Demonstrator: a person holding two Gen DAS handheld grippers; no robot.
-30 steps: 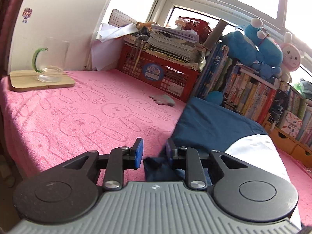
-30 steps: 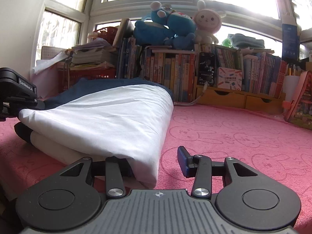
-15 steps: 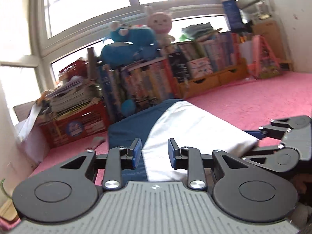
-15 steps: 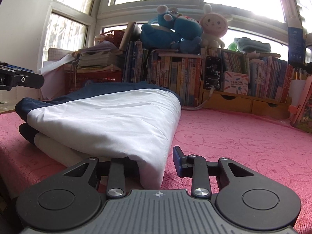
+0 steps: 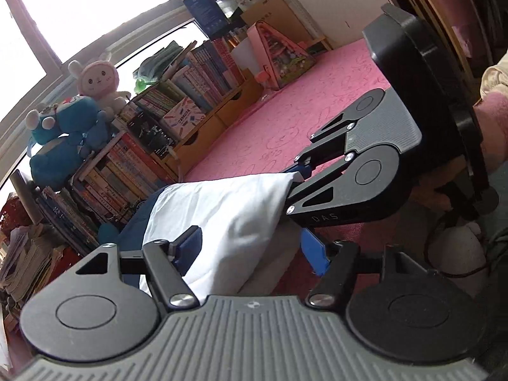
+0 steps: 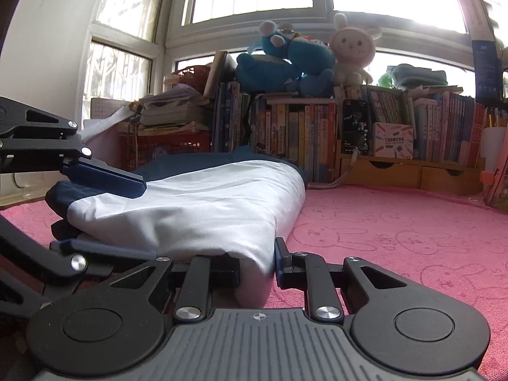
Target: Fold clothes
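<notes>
A folded garment (image 6: 190, 203), white on top with navy beneath, lies on the pink bunny-print cover (image 6: 397, 228). My right gripper (image 6: 257, 266) sits at its near right corner. Its jaws are closing, and the white fold fills the gap between them with both pads against it. In the left wrist view the right gripper (image 5: 297, 173) pinches that same corner. My left gripper (image 5: 250, 250) is rolled on its side at the near left corner of the garment (image 5: 222, 216). Its jaws are opening, one finger above the fold and one below. From the right wrist view, the left gripper (image 6: 146, 220) straddles the cloth edge.
A row of books (image 6: 381, 130) on low wooden drawers lines the window wall, with blue and pink plush toys (image 6: 285, 60) on top. A red crate (image 6: 152, 149) stacked with papers stands at the left. A person's fluffy pink sleeve (image 5: 492, 120) is at the right.
The left gripper rolled onto its side and swung round to the garment's near left corner, spreading its jaws wide. The right jaws narrowed onto the fold's right corner.
</notes>
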